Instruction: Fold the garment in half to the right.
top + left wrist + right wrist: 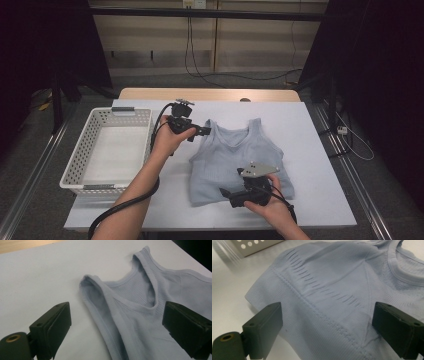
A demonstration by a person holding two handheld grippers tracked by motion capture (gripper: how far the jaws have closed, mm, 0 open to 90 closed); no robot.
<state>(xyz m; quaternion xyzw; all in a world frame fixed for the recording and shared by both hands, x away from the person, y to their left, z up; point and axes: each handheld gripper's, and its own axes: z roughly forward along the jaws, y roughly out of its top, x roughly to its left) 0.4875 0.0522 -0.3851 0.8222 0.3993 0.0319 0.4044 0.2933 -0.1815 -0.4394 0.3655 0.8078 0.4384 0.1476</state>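
Pale blue tank top (235, 155) lies flat between both wide-open grippers

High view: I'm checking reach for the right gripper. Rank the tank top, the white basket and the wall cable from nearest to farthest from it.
From the right gripper:
1. Tank top, directly beneath it, mid-table.
2. White basket, across the table at the left edge.
3. Wall cable, hanging beyond the table's far end.

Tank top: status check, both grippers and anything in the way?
Left gripper open, over shoulder strap. Right gripper open, at hem. Tank top flat on table, not gripped. Basket off to the side, nothing blocking.
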